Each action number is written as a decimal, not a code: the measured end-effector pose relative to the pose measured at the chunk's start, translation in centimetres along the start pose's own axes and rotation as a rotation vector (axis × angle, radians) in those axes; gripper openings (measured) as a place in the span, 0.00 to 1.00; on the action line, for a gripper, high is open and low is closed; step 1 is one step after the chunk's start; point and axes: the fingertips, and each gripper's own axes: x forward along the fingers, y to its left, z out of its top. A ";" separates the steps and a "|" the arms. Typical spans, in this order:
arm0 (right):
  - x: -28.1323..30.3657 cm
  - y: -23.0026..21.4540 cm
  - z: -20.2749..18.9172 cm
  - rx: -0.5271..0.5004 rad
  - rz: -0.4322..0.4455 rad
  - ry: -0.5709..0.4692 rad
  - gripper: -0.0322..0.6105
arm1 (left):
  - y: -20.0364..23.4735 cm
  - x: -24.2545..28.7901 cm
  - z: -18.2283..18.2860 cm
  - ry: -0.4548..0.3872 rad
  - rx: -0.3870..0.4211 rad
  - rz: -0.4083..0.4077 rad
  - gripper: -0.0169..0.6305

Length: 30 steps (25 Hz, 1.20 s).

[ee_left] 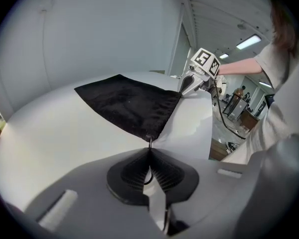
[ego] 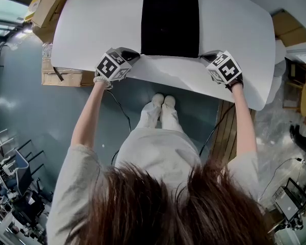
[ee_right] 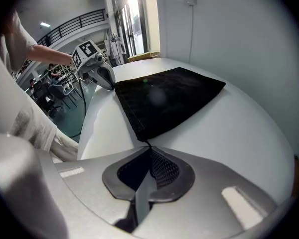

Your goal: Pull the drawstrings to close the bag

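Both tongs, left gripper point(ego: 135, 55) and right gripper point(ego: 204, 58), grasp drawstrings point(ee_left: 149, 143) at the bag's point(ego: 170, 22) near corners; cardboard boxes point(ego: 50, 6) flank the table's point(ego: 102, 24) far left; the strings lie mostly hidden between pads.

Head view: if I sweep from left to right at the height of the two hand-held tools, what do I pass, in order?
cardboard box → left tool → black bag → right tool
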 end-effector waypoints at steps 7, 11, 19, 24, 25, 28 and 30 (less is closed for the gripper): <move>0.1 -0.2 0.2 0.019 -0.032 -0.007 0.07 | 0.2 0.2 -0.2 0.054 0.007 0.032 0.03; 0.0 -0.2 0.1 0.059 -0.051 -0.051 0.07 | 0.1 0.1 -0.1 0.069 0.024 0.061 0.03; -1.0 -0.6 0.8 0.077 -0.079 -0.106 0.07 | 0.7 -0.7 1.3 0.023 -0.030 0.105 0.02; -2.0 -1.2 1.7 0.069 -0.103 -0.132 0.07 | 0.8 -1.3 2.6 -0.001 -0.003 0.117 0.02; -2.2 -1.3 2.0 0.073 -0.108 -0.139 0.07 | 0.9 -1.4 2.7 -0.001 0.000 0.118 0.02; -3.0 -1.9 2.7 0.081 -0.121 -0.156 0.07 | 1.2 -1.8 2.9 -0.007 -0.001 0.122 0.02; -3.5 -2.1 2.9 0.080 -0.126 -0.165 0.07 | 1.1 -2.1 3.2 -0.013 -0.013 0.120 0.02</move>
